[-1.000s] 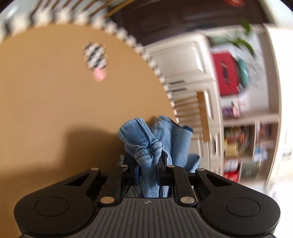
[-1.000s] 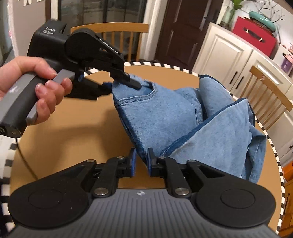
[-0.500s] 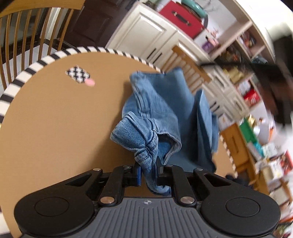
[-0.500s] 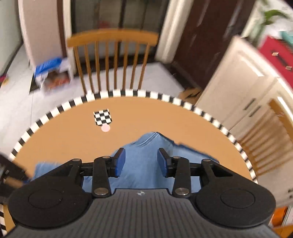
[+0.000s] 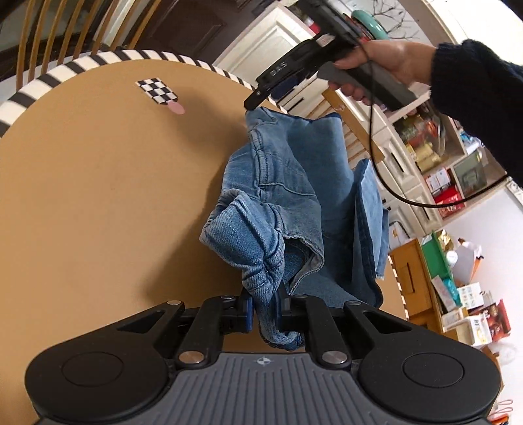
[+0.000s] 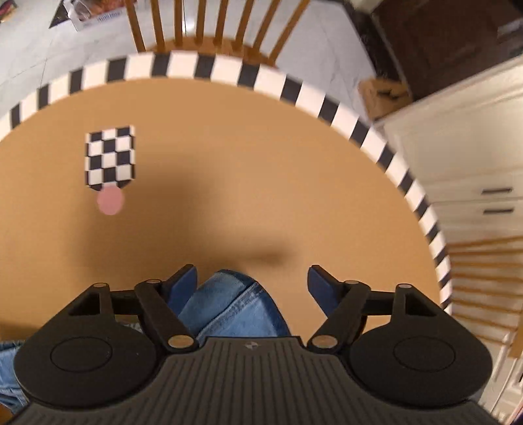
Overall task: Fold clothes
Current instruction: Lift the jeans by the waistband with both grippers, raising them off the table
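A pair of light blue jeans (image 5: 294,202) hangs bunched above the round tan table (image 5: 98,196). My left gripper (image 5: 264,309) is shut on a gathered fold of the denim. In the left wrist view my right gripper (image 5: 253,103) sits over the far top corner of the jeans. In the right wrist view the right gripper (image 6: 252,278) is wide open, with a hump of the jeans (image 6: 228,304) between its fingers but not pinched.
A checkered marker with a pink dot (image 6: 110,160) lies on the table. The table has a black and white striped rim (image 6: 228,68). A wooden chair (image 6: 202,23) stands behind it. White cabinets (image 6: 474,147) and stocked shelves (image 5: 441,163) are to the right.
My right gripper has let go of the lower edge of the jeans, opened wide and moved up to their far top corner. My left gripper keeps its hold on the denim.
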The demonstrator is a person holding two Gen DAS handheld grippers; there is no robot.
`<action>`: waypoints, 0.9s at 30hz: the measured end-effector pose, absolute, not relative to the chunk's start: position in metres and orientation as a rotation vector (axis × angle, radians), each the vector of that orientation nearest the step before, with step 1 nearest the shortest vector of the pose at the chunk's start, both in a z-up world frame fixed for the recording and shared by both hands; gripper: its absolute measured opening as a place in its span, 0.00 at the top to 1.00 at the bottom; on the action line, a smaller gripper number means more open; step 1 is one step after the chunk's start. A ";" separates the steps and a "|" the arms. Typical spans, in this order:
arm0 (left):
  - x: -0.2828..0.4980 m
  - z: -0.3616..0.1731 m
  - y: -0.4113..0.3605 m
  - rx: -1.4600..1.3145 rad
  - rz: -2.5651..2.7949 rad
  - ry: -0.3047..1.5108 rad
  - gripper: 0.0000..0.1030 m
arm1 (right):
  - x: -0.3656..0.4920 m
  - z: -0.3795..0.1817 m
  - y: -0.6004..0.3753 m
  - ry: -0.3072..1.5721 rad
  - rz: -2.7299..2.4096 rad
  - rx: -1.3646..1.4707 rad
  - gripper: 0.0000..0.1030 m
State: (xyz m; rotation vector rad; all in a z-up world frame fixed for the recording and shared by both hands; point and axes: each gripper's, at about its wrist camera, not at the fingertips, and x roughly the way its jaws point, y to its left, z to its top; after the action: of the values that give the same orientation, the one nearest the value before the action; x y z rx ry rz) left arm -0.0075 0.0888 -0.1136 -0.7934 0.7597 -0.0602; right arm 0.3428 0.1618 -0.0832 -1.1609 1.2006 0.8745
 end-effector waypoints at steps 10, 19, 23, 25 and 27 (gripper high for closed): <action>-0.022 -0.115 0.102 -0.846 -0.050 0.773 0.87 | 0.338 -0.067 0.119 1.311 0.848 -0.923 0.76; -0.009 -0.091 0.135 -0.866 -0.010 0.737 0.87 | 0.297 0.056 -0.027 1.128 0.839 -0.404 0.80; -0.003 -0.074 0.154 -0.847 -0.059 0.719 0.86 | 0.250 0.096 -0.114 1.086 0.815 -0.218 0.80; -0.003 -0.074 0.159 -0.828 -0.099 0.744 0.86 | 0.202 0.089 -0.153 1.098 0.798 -0.202 0.78; -0.004 -0.078 0.161 -0.798 -0.137 0.786 0.86 | 0.162 0.061 -0.178 1.126 0.767 -0.191 0.77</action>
State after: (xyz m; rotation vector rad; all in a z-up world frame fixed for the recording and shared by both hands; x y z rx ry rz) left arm -0.0041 0.1606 -0.0784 -0.7983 0.7857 -0.1368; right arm 0.1622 -0.1776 0.0609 -0.1910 1.1263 0.7674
